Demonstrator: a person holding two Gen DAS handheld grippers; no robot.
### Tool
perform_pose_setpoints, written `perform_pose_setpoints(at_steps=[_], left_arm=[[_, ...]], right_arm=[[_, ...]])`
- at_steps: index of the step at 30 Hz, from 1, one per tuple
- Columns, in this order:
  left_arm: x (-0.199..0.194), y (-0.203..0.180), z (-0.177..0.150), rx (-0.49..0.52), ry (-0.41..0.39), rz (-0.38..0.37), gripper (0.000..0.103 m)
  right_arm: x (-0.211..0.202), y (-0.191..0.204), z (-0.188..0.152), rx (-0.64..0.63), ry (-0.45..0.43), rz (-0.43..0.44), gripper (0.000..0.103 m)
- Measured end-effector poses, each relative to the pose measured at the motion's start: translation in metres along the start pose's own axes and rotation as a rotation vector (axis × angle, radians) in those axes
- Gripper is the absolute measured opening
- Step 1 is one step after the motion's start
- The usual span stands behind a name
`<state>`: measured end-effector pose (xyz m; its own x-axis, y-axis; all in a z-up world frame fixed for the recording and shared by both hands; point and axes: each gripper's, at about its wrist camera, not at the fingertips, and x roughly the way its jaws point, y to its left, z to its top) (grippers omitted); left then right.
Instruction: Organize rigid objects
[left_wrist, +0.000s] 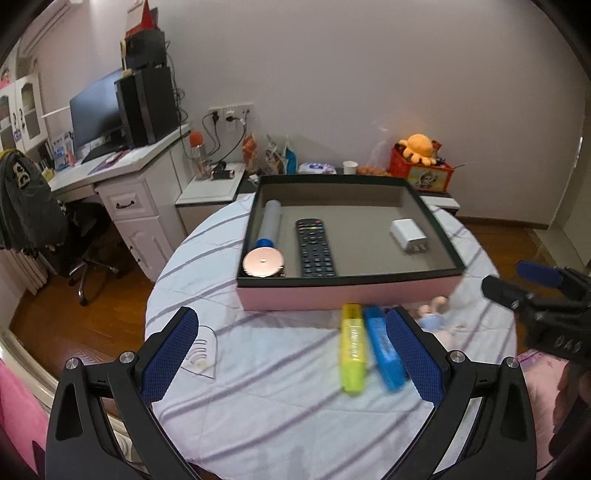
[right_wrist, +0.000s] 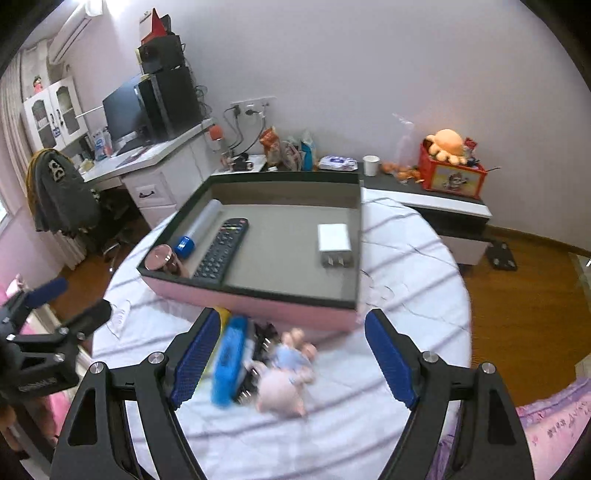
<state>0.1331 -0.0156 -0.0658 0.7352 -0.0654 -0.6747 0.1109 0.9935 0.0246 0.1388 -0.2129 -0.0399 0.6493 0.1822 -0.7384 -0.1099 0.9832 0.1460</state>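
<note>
Nearest the cameras, both grippers hover over the round worktop (left_wrist: 280, 398), which is draped in a pale, wrinkled cloth with thin grey stripes. The left gripper (left_wrist: 291, 354) has black plastic arms and blue textured pads; its jaws stand wide apart with nothing between them. The right gripper (right_wrist: 291, 356) is built the same, and its jaws are also spread wide, gripping nothing.

Just in front of the shallow pink-sided box with the dark rim and grey lining (left_wrist: 343, 293), the loose things lie on the cloth. A yellow-green plastic highlighter (left_wrist: 352, 350) lies alongside a blue plastic highlighter (left_wrist: 382, 354), both blocky and blurred. Beside the blue one, on the side away from the yellow-green one, lie a dark, spiky object too blurred to name (right_wrist: 258, 354) and a soft pink plush pig in a pale blue outfit (right_wrist: 284, 380).

Inside the box, against its left wall, a grey cylinder with a blue cap (left_wrist: 269, 225) lies lengthwise, and a round shiny copper-coloured lid or tin (left_wrist: 263, 263) sits in the near left corner. A long black remote control with rows of buttons (left_wrist: 314, 247) lies just right of the cylinder. Towards the box's right wall rests a white, glossy square plug adapter with metal prongs (left_wrist: 406, 234).

Beyond the box stands a low cabinet holding a red box with an orange plush octopus (left_wrist: 419, 146).
</note>
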Motion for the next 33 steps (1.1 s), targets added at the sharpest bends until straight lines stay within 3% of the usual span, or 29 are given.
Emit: perform_pose_setpoints(at_steps=[16,24,33], left_arm=[[-0.037,-0.028,-0.014,0.052,-0.036,0.0,0.103],[-0.025,-0.024,-0.019,0.05,0.002,-0.009,0.103],[0.006,-0.01,-0.031,0.034,0.067,-0.007,0.103]], right_arm=[[-0.033,0.007,-0.038,-0.019,-0.014,-0.01,0.082],[-0.026,0.017,-0.046,-0.019,0.005,-0.039,0.082],[0.015,0.023,-0.064,-0.003,0.07,-0.069,0.082]])
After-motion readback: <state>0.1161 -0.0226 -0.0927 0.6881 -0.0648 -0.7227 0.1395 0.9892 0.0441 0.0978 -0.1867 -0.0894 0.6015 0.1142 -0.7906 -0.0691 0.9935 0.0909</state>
